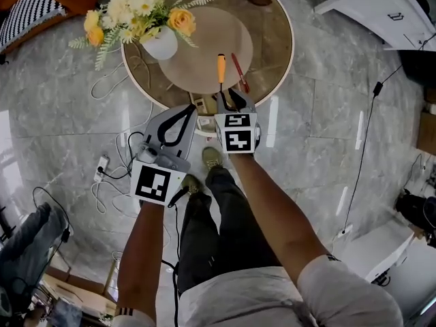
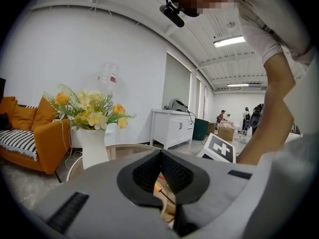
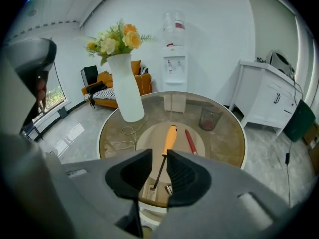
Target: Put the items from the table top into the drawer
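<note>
An orange-handled screwdriver lies on a round beige mat on the round glass table, its blade toward me. A red pen-like item lies just right of it. My right gripper hangs at the table's near rim, open, and the screwdriver's blade shows through the gap, untouched. My left gripper is beside it to the left, its tips touching, holding nothing. A small wooden part sits under the near rim.
A white vase of flowers and a loose cable take the table's left side, a dark glass cup its back right. A white cabinet, an orange sofa and floor cables surround it.
</note>
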A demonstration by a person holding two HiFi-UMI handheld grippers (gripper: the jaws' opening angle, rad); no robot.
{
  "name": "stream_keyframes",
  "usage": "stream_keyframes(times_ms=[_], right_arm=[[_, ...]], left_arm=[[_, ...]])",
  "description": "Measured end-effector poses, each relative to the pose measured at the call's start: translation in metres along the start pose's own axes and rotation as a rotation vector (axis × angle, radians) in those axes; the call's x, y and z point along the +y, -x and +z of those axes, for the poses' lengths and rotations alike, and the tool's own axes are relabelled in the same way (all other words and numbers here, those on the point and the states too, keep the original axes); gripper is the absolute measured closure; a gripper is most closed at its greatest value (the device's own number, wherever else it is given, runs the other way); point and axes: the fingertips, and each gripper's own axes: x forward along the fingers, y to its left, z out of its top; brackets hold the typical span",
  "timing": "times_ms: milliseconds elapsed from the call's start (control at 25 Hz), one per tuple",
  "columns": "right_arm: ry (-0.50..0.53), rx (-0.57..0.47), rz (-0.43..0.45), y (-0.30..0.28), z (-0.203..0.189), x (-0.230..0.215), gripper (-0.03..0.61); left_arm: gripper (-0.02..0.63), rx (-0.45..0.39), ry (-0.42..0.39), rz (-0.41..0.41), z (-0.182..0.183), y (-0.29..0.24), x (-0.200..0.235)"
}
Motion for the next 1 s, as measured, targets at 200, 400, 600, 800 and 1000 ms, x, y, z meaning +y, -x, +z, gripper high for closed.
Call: stream_keyframes(times_ms=[200, 400, 600, 800, 1000], right_arm=[[-0.012, 0.051, -0.024, -0.027, -0.015, -0.005, 0.486], [-0.039, 0.088, -0.046, -0.050, -0.026, -0.008, 0.486], [-0.066, 0.117, -0.062, -0.065, -0.031, -0.008, 0.486], [-0.094, 0.138, -0.088, -0.071, -0.038, -0.010, 0.510], [-0.104, 0.129, -0.111, -0.072, -0.037, -0.012, 0.525]], left_arm=[[0.614, 0.015, 0.016, -0.014, -0.019, -0.004, 0.008], [0.614, 0.025, 0.018, -0.022, -0.029, -0.001, 0.012], [0.614, 0.053, 0.007, -0.026, -0.038, 0.010, 0.014], [0.614, 0.068, 0.015, -0.024, -0.045, 0.019, 0.016], [0.614, 0.080, -0.013, -0.043, -0.050, 0.026, 0.015]])
